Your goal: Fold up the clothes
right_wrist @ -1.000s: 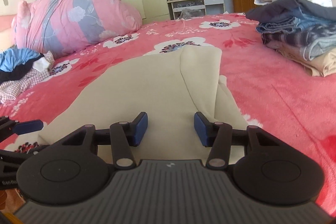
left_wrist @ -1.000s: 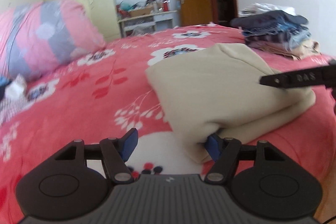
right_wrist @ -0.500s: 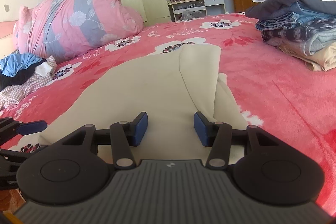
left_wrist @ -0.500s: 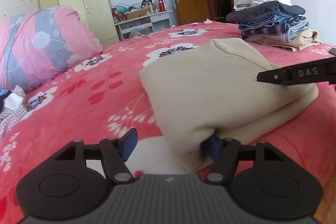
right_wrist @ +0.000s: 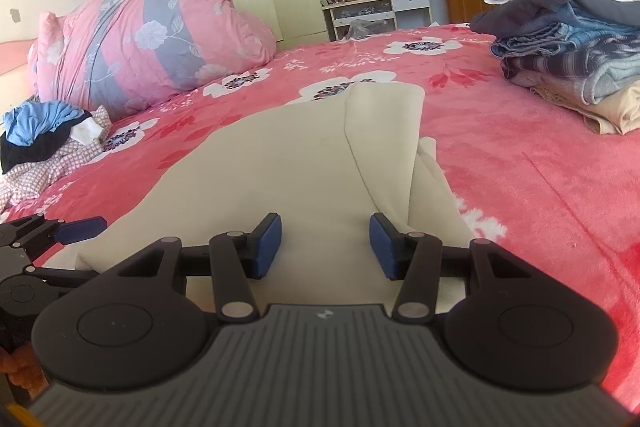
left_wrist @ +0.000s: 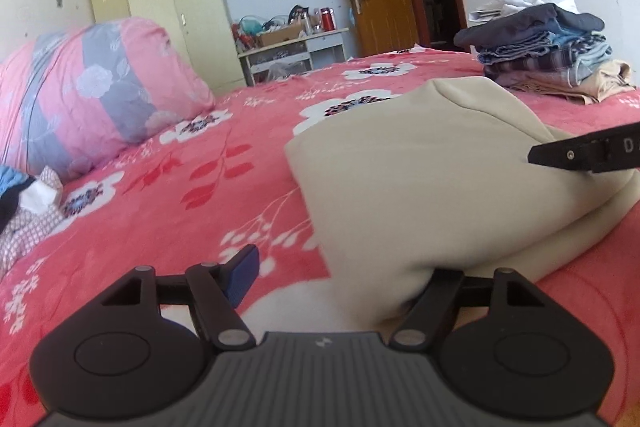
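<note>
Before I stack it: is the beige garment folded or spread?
Folded. The beige garment lies doubled on the bed, layers showing at its near edge, one panel lapped over.

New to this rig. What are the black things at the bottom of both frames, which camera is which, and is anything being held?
No robot arm here: a person holds a two-finger gripper in each hand, each with a fisheye camera looking along its fingers. The black shape at the bottom of each picture is that gripper's own body.

Left wrist view: the left gripper is open, and its right finger is tucked under the folded beige garment on the red floral bedspread. Nothing is clamped.

Right wrist view: the right gripper is open, above the same garment.

Also on the bed: a stack of folded clothes, a pink and grey bundle of bedding and a heap of unfolded clothes.
</note>
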The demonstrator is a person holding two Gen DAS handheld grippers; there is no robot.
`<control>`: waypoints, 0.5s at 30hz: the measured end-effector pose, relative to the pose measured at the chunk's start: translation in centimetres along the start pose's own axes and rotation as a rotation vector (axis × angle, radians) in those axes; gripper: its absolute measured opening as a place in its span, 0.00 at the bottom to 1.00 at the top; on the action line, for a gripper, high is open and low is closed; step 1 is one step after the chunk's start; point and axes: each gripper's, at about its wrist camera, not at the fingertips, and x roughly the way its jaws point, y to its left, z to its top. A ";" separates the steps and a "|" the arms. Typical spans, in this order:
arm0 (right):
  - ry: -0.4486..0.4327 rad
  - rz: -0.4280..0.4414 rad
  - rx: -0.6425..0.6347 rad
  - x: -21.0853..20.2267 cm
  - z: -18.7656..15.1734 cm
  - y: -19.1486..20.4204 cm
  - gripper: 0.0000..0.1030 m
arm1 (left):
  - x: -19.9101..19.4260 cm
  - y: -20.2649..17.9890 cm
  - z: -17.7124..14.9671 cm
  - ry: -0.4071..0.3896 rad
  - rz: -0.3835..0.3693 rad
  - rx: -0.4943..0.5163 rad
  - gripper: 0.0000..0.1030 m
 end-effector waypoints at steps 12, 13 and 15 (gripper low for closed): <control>-0.001 0.038 -0.001 -0.1 -0.3 0.5 0.46 | 0.2 1.5 -0.5 0.000 -0.001 0.031 0.71; -0.002 0.039 0.001 -0.1 -0.3 0.5 0.46 | -0.2 1.4 -0.6 0.000 -0.005 0.033 0.71; -0.003 0.040 0.005 -0.2 -0.4 0.3 0.46 | -1.3 1.6 -1.0 -0.010 -0.027 0.033 0.71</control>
